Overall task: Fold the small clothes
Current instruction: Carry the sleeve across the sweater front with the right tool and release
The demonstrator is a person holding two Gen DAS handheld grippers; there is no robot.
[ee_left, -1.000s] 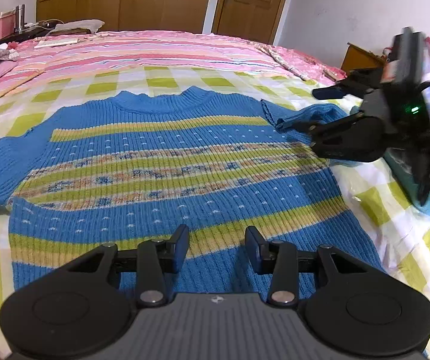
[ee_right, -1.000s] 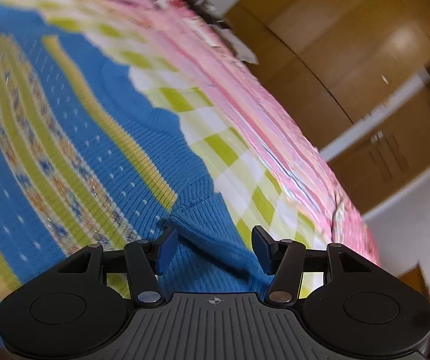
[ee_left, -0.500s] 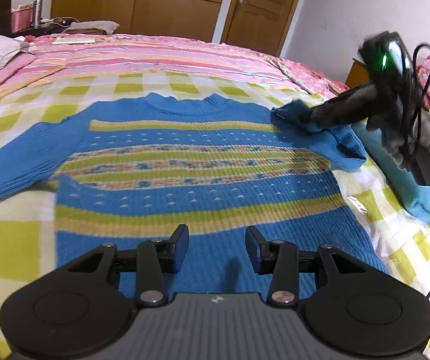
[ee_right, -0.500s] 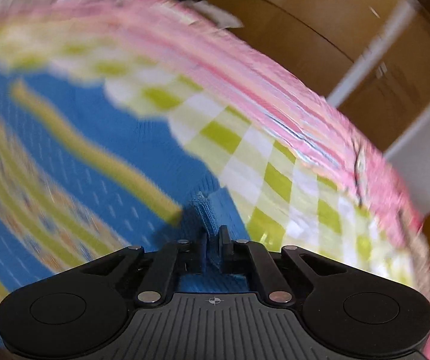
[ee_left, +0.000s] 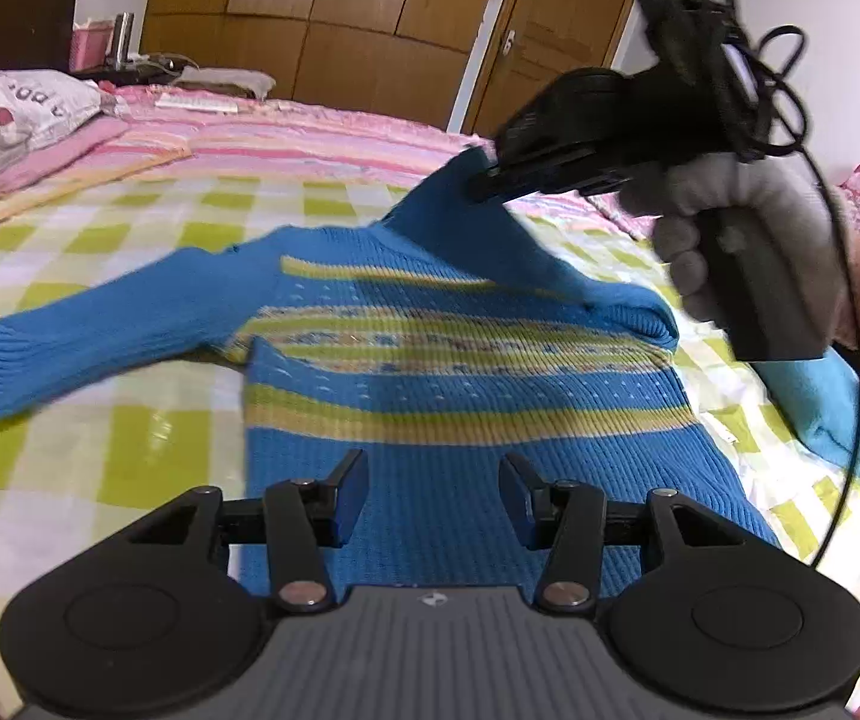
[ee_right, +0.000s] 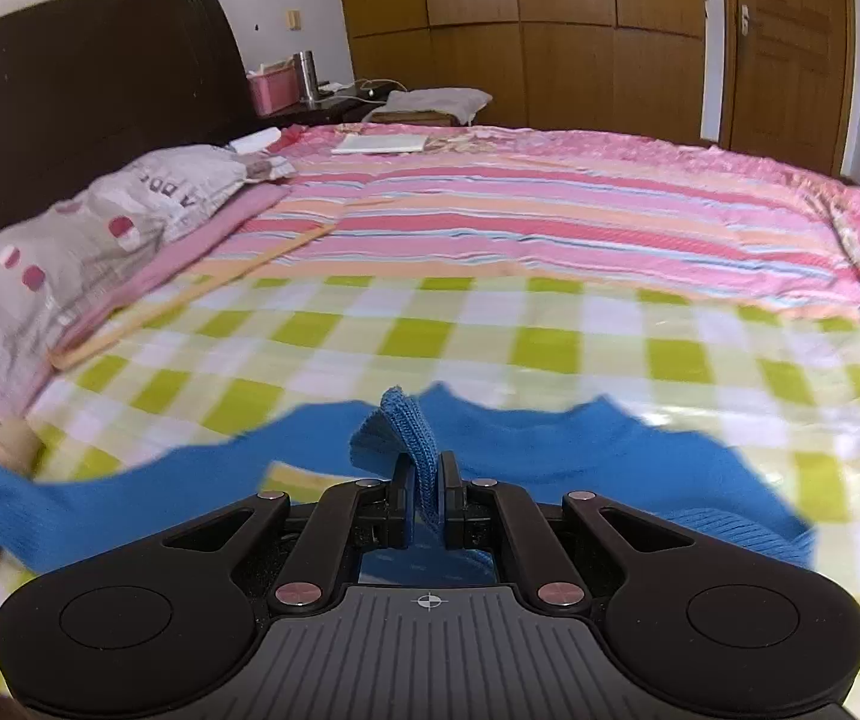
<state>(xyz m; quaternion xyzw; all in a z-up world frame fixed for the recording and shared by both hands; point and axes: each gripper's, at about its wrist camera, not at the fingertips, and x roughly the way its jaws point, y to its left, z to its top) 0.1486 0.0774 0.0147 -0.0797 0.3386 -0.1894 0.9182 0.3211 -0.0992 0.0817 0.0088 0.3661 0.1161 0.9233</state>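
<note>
A blue knitted sweater (ee_left: 460, 372) with yellow and patterned stripes lies front up on the checked bedspread (ee_left: 129, 438). Its left sleeve (ee_left: 99, 324) stretches out flat to the left. My right gripper (ee_left: 478, 186), held by a grey-gloved hand (ee_left: 730, 228), is shut on the right sleeve's cuff (ee_right: 414, 438) and holds it lifted above the sweater's chest. My left gripper (ee_left: 433, 495) hovers over the sweater's hem with its jaws opening and nothing between them.
A folded light-blue garment (ee_left: 832, 414) lies at the bed's right edge. A pillow (ee_right: 99, 222) and pink blanket sit at the far left by the dark headboard (ee_right: 87, 84). Wooden wardrobes (ee_right: 520, 24) and a door stand behind the bed.
My right gripper closed on the right sleeve's cuff, rolled upright and raised it off the bed. My left gripper shifted along the hem and its jaws widened.
</note>
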